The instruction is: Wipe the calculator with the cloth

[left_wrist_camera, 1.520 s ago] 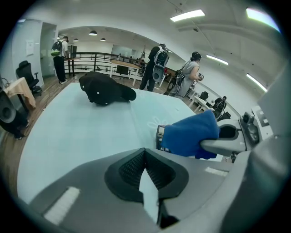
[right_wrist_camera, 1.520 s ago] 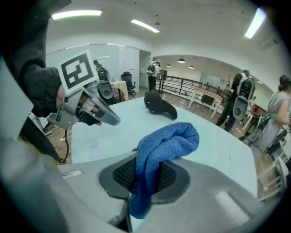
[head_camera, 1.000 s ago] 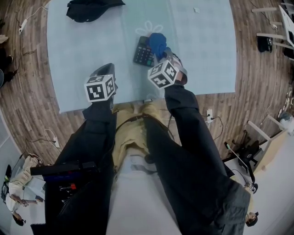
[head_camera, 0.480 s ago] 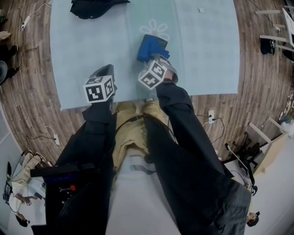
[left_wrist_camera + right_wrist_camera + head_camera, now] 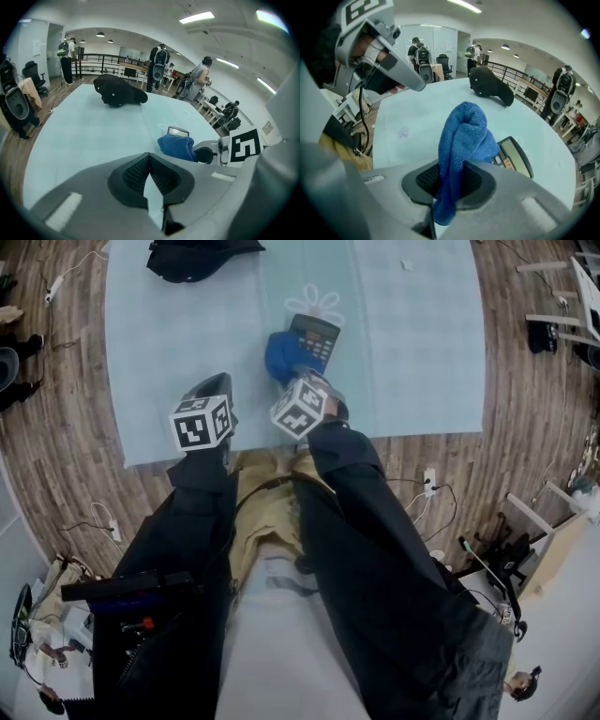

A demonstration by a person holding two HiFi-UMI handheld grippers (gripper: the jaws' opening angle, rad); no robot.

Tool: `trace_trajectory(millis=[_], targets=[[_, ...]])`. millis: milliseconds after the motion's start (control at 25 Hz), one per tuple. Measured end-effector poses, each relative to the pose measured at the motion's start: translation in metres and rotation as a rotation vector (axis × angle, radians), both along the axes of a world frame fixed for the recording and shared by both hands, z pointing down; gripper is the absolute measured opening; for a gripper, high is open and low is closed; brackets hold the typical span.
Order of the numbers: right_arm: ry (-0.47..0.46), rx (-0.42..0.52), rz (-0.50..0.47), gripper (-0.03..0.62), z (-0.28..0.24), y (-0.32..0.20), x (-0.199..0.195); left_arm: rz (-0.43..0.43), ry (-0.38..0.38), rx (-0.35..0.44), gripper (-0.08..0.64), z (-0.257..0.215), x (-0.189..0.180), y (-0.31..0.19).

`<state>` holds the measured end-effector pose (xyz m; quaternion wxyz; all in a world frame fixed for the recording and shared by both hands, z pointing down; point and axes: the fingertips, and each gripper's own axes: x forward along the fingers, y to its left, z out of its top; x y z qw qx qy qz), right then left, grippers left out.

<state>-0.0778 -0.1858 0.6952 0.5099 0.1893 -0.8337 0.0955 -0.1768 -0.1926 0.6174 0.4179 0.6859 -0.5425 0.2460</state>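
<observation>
A dark calculator (image 5: pixel 316 336) lies on the pale blue table cover (image 5: pixel 422 343), below a printed flower. My right gripper (image 5: pixel 302 381) is shut on a bunched blue cloth (image 5: pixel 281 354), which rests on the cover against the calculator's left near edge. In the right gripper view the cloth (image 5: pixel 464 136) rises out of the right gripper (image 5: pixel 450 177), and the calculator (image 5: pixel 514 158) shows behind it on the right. My left gripper (image 5: pixel 214 383) hovers near the table's front edge, left of the cloth. Its pads meet on nothing in the left gripper view (image 5: pixel 149 159), where the cloth (image 5: pixel 177 146) and calculator (image 5: pixel 178 131) lie ahead.
A black bag (image 5: pixel 197 254) lies at the table's far left; it also shows in the left gripper view (image 5: pixel 118 92). Wooden floor with cables surrounds the table. Several people and desks stand beyond the table (image 5: pixel 159 65).
My right gripper has swept the cloth leftward across the calculator, from its right side to its left edge, uncovering the keys. The left gripper has stayed in place.
</observation>
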Motion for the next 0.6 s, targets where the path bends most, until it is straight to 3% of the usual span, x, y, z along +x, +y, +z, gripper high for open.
trace_trajectory(millis=[400, 600], targets=[[-0.223, 0.049, 0.246, 0.057, -0.079, -0.025, 0.01, 0.031, 0.036, 0.092, -0.005, -0.031, 0.022, -0.029], [-0.311, 0.136, 0.359, 0.057, -0.139, -0.04, 0.029, 0.057, 0.053, 0.208, -0.005, -0.079, 0.039, -0.051]])
